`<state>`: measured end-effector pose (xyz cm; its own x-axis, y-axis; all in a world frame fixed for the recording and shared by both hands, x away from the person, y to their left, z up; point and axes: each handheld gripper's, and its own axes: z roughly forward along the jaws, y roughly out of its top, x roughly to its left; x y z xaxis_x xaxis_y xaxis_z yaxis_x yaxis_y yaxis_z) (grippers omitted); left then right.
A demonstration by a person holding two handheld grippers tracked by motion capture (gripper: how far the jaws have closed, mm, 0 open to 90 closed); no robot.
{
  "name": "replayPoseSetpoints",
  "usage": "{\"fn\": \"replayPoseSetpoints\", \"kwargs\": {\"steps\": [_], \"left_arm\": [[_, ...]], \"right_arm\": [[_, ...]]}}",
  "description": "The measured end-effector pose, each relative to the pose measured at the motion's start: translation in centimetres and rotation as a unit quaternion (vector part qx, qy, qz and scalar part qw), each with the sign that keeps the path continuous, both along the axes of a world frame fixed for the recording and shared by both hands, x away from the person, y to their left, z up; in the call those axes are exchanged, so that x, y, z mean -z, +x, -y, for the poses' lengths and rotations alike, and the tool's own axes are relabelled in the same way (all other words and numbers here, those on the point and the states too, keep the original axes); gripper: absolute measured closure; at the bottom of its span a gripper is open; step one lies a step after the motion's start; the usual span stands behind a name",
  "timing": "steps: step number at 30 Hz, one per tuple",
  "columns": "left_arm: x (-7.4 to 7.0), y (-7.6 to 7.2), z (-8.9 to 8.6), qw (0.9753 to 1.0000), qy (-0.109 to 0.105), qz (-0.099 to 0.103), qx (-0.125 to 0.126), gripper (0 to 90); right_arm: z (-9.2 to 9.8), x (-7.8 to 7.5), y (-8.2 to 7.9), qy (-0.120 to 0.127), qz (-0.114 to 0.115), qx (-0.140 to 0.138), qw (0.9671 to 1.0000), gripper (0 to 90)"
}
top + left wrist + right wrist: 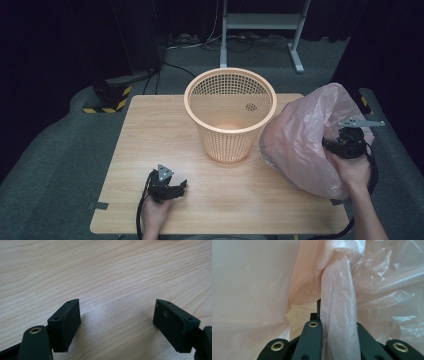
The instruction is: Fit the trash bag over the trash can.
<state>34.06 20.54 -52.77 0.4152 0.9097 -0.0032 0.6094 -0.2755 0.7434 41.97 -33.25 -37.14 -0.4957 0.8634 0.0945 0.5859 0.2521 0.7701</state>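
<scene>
Pink plastic bag (305, 142), at three o'clock from the basket (230, 112), is pinched in your right gripper (345, 142) ready for lining, while your left gripper (167, 187) rests wide open and empty at seven o'clock.

Crumpled pink plastic bag (337, 302) wraps over right gripper (337, 326), hiding its fingertips; the bag's edges are cut off by the frame.

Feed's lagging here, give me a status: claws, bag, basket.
Right claw shut on pink bag, at table's right edge. Left claw open, low over bare table. Orange basket upright, unlined; nothing blocking it.
</scene>
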Motion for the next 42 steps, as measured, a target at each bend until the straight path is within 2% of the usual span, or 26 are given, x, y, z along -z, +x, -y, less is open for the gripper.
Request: {"fn": "replayPoseSetpoints", "kwargs": {"steps": [5, 13, 26, 36, 39, 42], "left_arm": [[0.0, 0.0, 0.0, 1.0, 0.001, 0.0, 0.0, 22.1], [0.0, 0.0, 0.0, 1.0, 0.0, 0.0, 0.0, 22.1], [0.0, 0.0, 0.0, 1.0, 0.0, 0.0, -0.001, 22.2], [0.0, 0.0, 0.0, 1.0, 0.001, 0.0, -0.001, 22.1], [0.0, 0.0, 0.0, 1.0, 0.001, 0.0, 0.0, 22.1], [0.0, 0.0, 0.0, 1.0, 0.001, 0.0, 0.0, 22.2]], "right_arm": [[0.3, -0.6, -0.2, 0.007, -0.003, -0.003, 1.0, 88.2], [0.6, -2.4, -0.8, 0.006, 0.01, -0.006, 0.9999, 88.2], [1.1, -4.1, -1.4, 0.023, 0.023, -0.012, 0.9994, 88.2], [1.0, -6.3, -1.8, 0.031, 0.048, -0.015, 0.9983, 88.1], [1.3, -7.2, -2.0, 0.046, 0.061, -0.015, 0.997, 88.2], [1.3, -8.1, -2.1, 0.048, 0.069, -0.015, 0.9964, 88.2]]}}
